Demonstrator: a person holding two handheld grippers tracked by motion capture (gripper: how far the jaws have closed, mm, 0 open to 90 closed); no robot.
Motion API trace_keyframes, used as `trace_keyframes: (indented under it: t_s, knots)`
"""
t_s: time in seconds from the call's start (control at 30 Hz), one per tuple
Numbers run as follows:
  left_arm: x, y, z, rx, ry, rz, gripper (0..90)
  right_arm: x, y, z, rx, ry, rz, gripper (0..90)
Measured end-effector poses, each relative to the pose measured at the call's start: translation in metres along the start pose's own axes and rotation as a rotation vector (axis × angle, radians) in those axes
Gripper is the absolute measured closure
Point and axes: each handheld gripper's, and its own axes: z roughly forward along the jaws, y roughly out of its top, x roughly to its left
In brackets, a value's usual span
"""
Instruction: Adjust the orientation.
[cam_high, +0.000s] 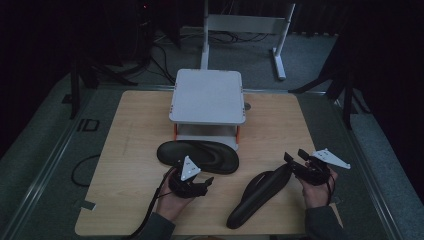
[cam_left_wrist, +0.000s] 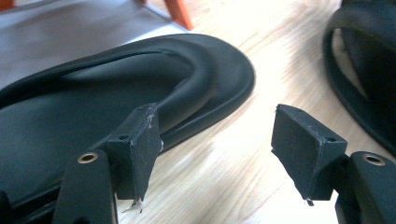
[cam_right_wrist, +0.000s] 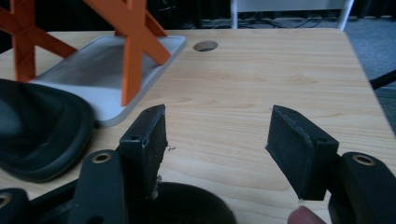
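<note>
Two black flip-flop sandals lie on the wooden table (cam_high: 135, 130). One sandal (cam_high: 197, 155) lies crosswise just in front of a grey rack. The other sandal (cam_high: 257, 192) lies at a slant toward the near right. My left gripper (cam_high: 205, 186) hovers at the near edge of the first sandal (cam_left_wrist: 93, 107). In the left gripper view the left gripper (cam_left_wrist: 219, 149) is open, with bare wood between its pads. My right gripper (cam_high: 296, 156) is at the far end of the slanted sandal. In the right gripper view the right gripper (cam_right_wrist: 217, 149) is open, with that sandal's rim (cam_right_wrist: 191, 205) just below its jaws.
A grey two-tier rack (cam_high: 207, 95) on orange legs (cam_right_wrist: 133, 51) stands at the table's far middle, its lower shelf (cam_right_wrist: 102, 65) close behind the first sandal. A round hole (cam_right_wrist: 205, 45) sits in the tabletop beside the rack. Cables trail off the table's near left corner.
</note>
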Motion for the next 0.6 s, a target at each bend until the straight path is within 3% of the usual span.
trace_keyframes:
  t_s: [0.4, 0.6]
  knots:
    - [-0.020, 0.014, 0.015, -0.016, -0.082, 0.017, 32.5, 0.008, 0.001, -0.004, 0.020, 0.035, -0.015, 35.6]
    - [-0.035, 0.023, 0.027, -0.021, -0.175, 0.011, 33.0, 0.010, 0.000, -0.009, 0.022, 0.043, -0.026, 35.5]
